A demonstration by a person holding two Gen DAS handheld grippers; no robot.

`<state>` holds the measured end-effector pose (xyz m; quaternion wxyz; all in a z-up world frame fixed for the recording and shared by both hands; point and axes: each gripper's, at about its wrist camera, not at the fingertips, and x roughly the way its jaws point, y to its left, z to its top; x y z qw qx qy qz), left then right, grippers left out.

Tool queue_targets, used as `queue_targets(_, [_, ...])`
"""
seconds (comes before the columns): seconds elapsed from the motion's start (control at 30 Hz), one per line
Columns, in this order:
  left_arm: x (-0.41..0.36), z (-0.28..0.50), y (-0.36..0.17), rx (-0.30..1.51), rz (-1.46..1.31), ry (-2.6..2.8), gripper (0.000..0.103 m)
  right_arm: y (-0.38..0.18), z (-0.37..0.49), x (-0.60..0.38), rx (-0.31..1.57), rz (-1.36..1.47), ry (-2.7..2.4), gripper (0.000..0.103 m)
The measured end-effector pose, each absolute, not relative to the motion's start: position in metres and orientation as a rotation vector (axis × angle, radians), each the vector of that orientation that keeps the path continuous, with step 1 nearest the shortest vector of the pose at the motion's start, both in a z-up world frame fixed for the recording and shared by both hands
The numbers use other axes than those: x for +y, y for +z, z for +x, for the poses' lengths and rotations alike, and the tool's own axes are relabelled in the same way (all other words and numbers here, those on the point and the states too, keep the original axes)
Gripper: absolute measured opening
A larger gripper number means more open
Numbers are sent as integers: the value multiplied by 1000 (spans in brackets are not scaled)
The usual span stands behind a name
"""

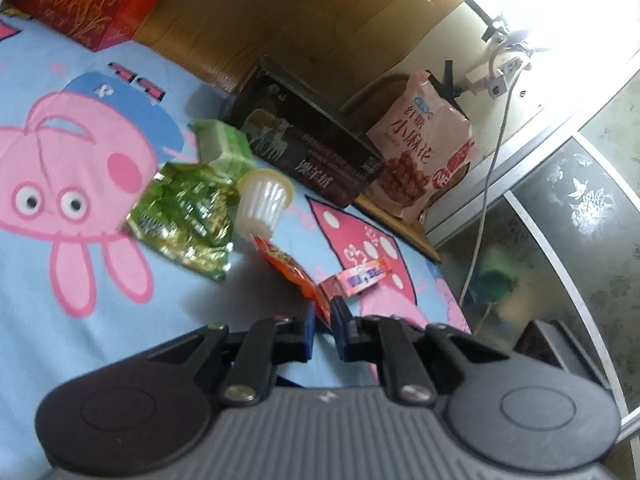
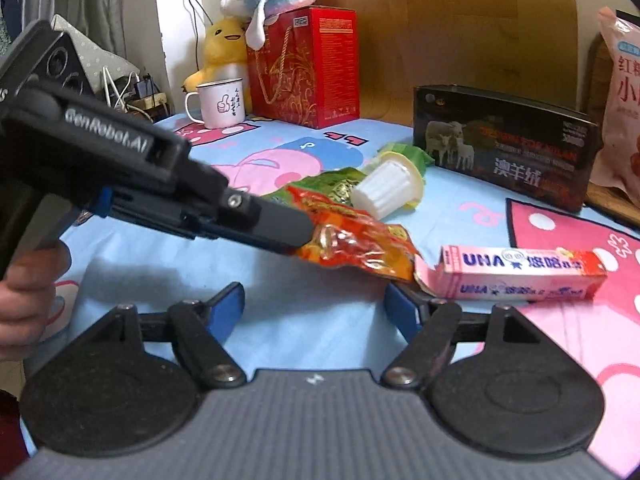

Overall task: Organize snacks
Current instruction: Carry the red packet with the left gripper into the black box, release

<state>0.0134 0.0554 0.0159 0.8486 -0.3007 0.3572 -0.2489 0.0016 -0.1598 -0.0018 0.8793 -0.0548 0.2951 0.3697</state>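
Spread wide, my right fingers (image 2: 314,312) hover just short of the pink UHA box (image 2: 520,274), which lies on the cartoon-print tabletop (image 2: 320,300). My left fingers (image 1: 322,320) pinch the orange snack packet (image 2: 360,246) by its edge, its far end touching the box flap. Behind it lie a white jelly cup (image 2: 390,192) and a green packet (image 1: 184,216).

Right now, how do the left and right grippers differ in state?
The left gripper has its jaws nearly together, pinching the edge of the orange snack packet; the right gripper has its jaws spread wide with nothing between them. The left gripper reaches into the snack pile; the right gripper hovers over bare bedsheet beside the pink UHA candy box. Both have blue finger pads.
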Motion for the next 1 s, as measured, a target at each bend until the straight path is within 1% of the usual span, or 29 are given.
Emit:
queue_targets(0.03, [54,14,18,748,-629,-526,11,-2,3,-158,613,-112,774,62])
queue_targets(0.1, [54,16,20,746,-622,-528,12,-2,5,-157,603,-103,763,31])
queue_targets(0.13, [54,16,19,750,-620,-525,14,-2,7,-158,604,-89,758,24])
queue_targets(0.17, [55,17,17,758,-616,-517,17,-2,9,-159,607,-75,752,14])
queue_targets(0.2, [55,19,15,769,-611,-507,28,-2,10,-162,609,-57,746,8])
queue_targets(0.23, [55,20,12,781,-611,-495,34,-2,11,-163,612,-44,746,7])
queue_targets(0.3, [56,23,4,803,-629,-486,34,-2,11,-164,611,-39,746,4])
queue_targets(0.4, [59,24,-1,810,-648,-489,17,0,6,-161,588,-67,740,2])
queue_targets(0.67, [64,16,21,737,-653,-542,16,11,-9,-164,438,-108,708,2])
queue_targets(0.87, [57,26,39,698,-629,-583,16,20,-4,-168,361,-121,683,2])
queue_targets(1.0, [45,48,59,660,-562,-619,16,33,1,-171,282,-148,651,2])
